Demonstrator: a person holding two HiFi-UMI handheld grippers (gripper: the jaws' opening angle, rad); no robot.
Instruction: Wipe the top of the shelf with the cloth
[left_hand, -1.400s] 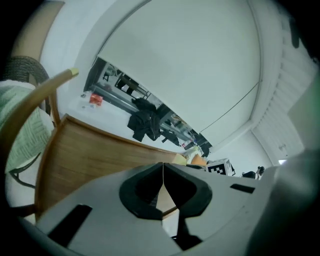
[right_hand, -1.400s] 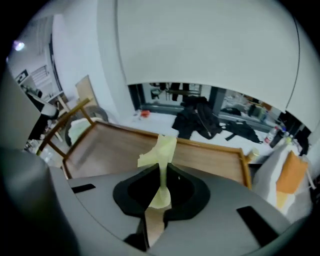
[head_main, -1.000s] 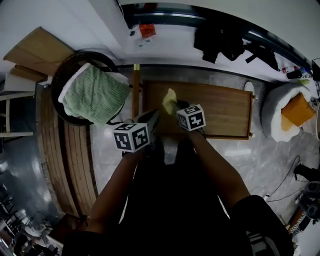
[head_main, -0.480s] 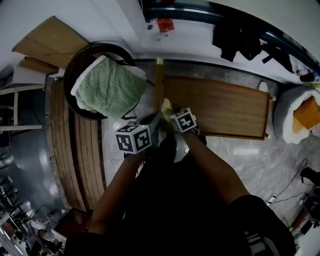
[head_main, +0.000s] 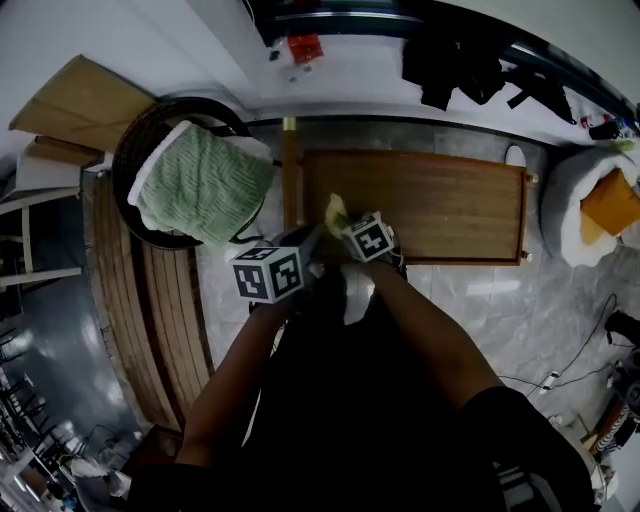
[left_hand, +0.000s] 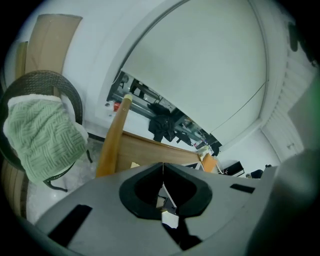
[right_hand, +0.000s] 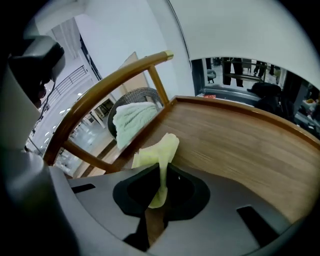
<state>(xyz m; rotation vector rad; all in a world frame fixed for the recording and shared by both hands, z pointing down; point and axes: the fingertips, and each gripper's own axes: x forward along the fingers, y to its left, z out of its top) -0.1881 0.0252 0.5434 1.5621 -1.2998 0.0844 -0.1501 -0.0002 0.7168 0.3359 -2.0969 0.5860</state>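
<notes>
Right gripper: jaws pressed together on a strip of the yellow cloth. The strip runs down through the gap between them. The free end fans out ahead of the tips, folded and crumpled.

Left gripper: jaws closed tip to tip along a thin seam, with nothing held between them.

In the head view the two grippers sit side by side at the centre of the frame, the left one just to the left of the right one and nearer the person. Each is carried at the end of a dark-sleeved arm.

The cloth hangs over the left end of the shelf, near its front edge. Whether it touches the wood cannot be told. The shelf top is a long brown wooden board with a low raised rim, bare apart from the cloth.

A wooden rail stands at the shelf's left end, just left of the cloth. In the right gripper view it appears as a curved bar with a strut beneath it.

Further left is a round dark chair with a green towel draped over its seat. Dark clothes lie beyond the shelf, against the white wall. A white cushion sits off the shelf's right end on the grey floor.
</notes>
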